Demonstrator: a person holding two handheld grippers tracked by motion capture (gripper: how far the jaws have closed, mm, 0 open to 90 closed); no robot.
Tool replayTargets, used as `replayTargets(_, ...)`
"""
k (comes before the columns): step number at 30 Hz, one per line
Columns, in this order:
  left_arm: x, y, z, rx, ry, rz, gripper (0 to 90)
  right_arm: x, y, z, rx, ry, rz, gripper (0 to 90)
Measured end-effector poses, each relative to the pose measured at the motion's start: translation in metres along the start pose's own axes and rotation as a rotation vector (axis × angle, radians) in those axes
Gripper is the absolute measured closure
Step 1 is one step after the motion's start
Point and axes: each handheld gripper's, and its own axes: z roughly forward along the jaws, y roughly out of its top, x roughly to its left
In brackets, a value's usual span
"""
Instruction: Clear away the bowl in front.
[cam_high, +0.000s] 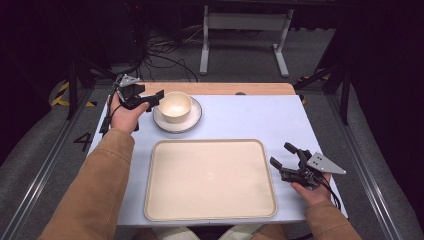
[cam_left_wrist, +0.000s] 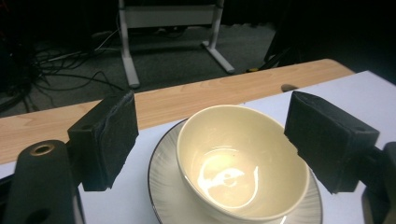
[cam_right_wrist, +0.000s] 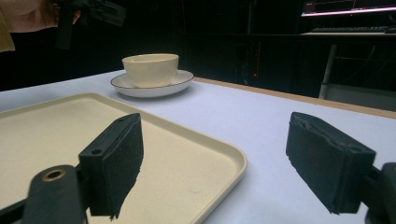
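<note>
- High view: my left gripper (cam_high: 156, 98) sits at the 9 o'clock side of the bowl (cam_high: 175, 106), jaw tips just beside its rim. The bowl stands upright on a saucer (cam_high: 195, 120) with a dark rim line, at 11 o'clock from the tray (cam_high: 210, 179). My right gripper (cam_high: 283, 155) rests at 3 o'clock of the tray, near its right edge, jaws spread, nothing between them. Both sleeves are tan. A "4" (cam_high: 82, 141) is marked on the floor at 9 o'clock of the table (cam_high: 250, 117).
- Left gripper view: my two pads (cam_left_wrist: 109, 140) stand wide apart with the bowl between them. A gap shows on each side, so neither pad presses on it; nothing is gripped. The bowl's inside is bare and glossy. A wooden strip (cam_left_wrist: 187, 100) borders the table's far edge; a white frame leg (cam_left_wrist: 128, 46) and cables lie on the floor behind.
- Right gripper view: my pads (cam_right_wrist: 114, 158) stand wide apart and hold nothing, over the tray's corner. Bowl and saucer lie at 11 o'clock, well apart from these jaws, with the left gripper above them at the picture's top left. No path obstruction lies between. A screen glows at 1 o'clock; its writing is unreadable.
</note>
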Motion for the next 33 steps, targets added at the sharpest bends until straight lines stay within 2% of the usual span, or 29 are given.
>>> replayTargets(3, 0.001, -0.001, 0.008, 0.045, 0.008, -0.003, 20.2, 0.0, 0.0, 0.0, -0.001, -0.001, -0.004, 19.7)
replayTargets(9, 0.006, -0.006, 0.025, 0.116, 0.032, -0.036, 22.2, 0.0, 0.0, 0.0, 0.002, -0.002, -0.003, 19.8)
replayTargets(17, 0.013, -0.016, 0.041, 0.171, 0.047, -0.057, 22.2, 0.0, 0.0, 0.001, 0.009, -0.009, -0.003, 20.2)
replayTargets(19, 0.014, -0.02, 0.046, 0.193, 0.064, -0.053, 22.2, 0.001, 0.0, 0.001, 0.008, -0.01, -0.002, 20.2)
replayTargets(21, 0.016, -0.024, 0.051, 0.206, 0.061, -0.071, 22.3, 0.001, 0.0, 0.0, 0.006, -0.01, -0.005, 20.2)
replayTargets(25, 0.017, -0.025, 0.055, 0.218, 0.059, -0.079, 23.9, 0.001, 0.0, 0.0, 0.002, -0.011, -0.005, 20.2)
replayTargets(27, 0.017, -0.028, 0.059, 0.24, 0.067, -0.096, 24.6, 0.001, 0.0, 0.0, 0.002, -0.011, -0.004, 20.2)
replayTargets(30, 0.017, -0.032, 0.063, 0.282, 0.081, -0.099, 26.8, 0.0, 0.0, 0.0, 0.001, -0.01, -0.003, 20.6)
replayTargets(33, 0.017, -0.034, 0.065, 0.296, 0.078, -0.123, 29.7, 0.0, 0.0, 0.0, 0.001, -0.01, -0.001, 20.6)
